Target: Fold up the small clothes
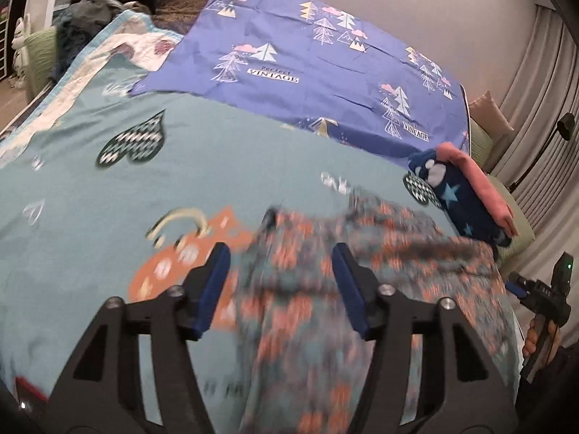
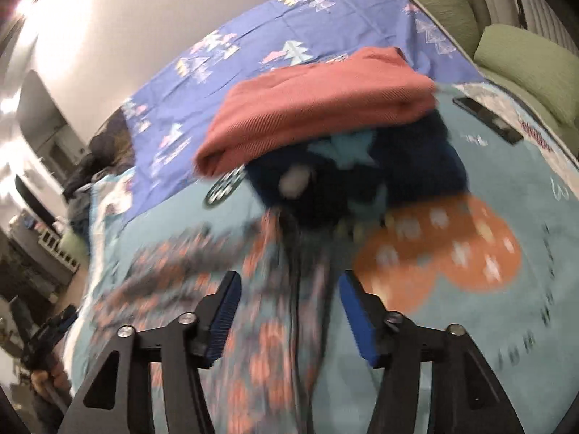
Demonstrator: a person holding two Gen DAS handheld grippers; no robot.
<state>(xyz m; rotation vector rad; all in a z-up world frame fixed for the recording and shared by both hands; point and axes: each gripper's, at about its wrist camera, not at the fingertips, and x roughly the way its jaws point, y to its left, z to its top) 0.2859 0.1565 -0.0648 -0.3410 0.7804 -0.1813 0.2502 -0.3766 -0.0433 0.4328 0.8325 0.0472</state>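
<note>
On the big bed cover (image 1: 108, 188), a small stack is already folded at the far right: a pink piece (image 2: 318, 108) on top of a dark blue starry one (image 2: 416, 166). The flowery clothes (image 1: 325, 271) lie near and still need folding. Both claws, left gripper (image 1: 282, 285) and right gripper (image 2: 289, 311), are open with cloth between their jaws, not pinched; I see no basket or box.

A bed (image 1: 90, 195) bears a patterned garment (image 1: 307, 289) beside folded clothes (image 1: 466, 195).
</note>
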